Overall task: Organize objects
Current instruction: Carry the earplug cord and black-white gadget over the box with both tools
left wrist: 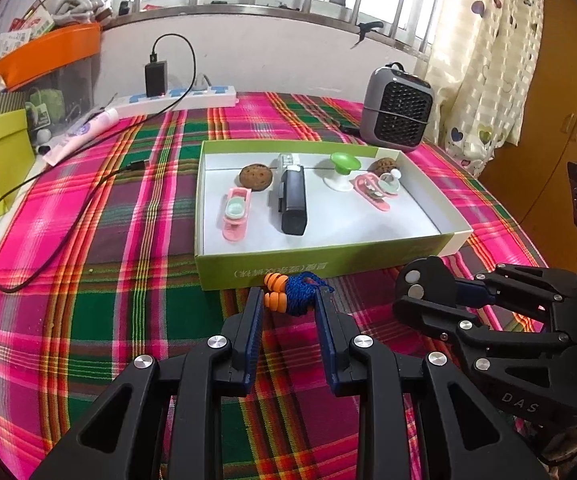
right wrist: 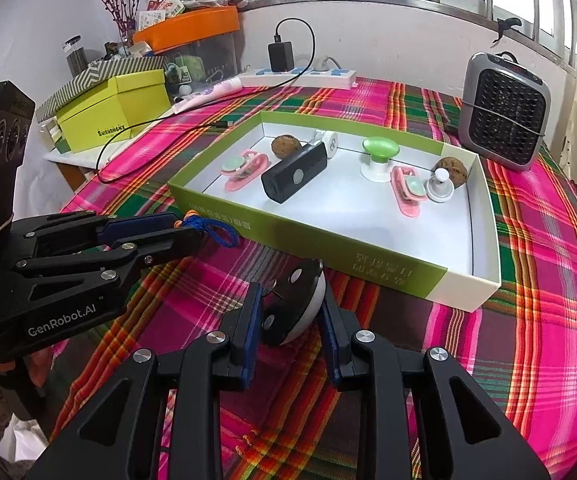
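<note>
Nearest, the left gripper point(left wrist: 288, 300) pinches a bundle of orange earplugs on blue cord point(left wrist: 294, 293) just outside the shallow green-rimmed cardboard tray point(left wrist: 320, 268); the right gripper point(right wrist: 290, 312), beside that tray, clamps a black-and-white domed gadget point(right wrist: 294, 312), likely both bound inside.

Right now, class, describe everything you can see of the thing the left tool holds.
The left tool is shut on a pair of corded earplugs: two ribbed orange plugs, seemingly soft rubber, joined by a bunched blue braided cord. It sits just above the plaid cloth, right before the green box front wall.
</note>
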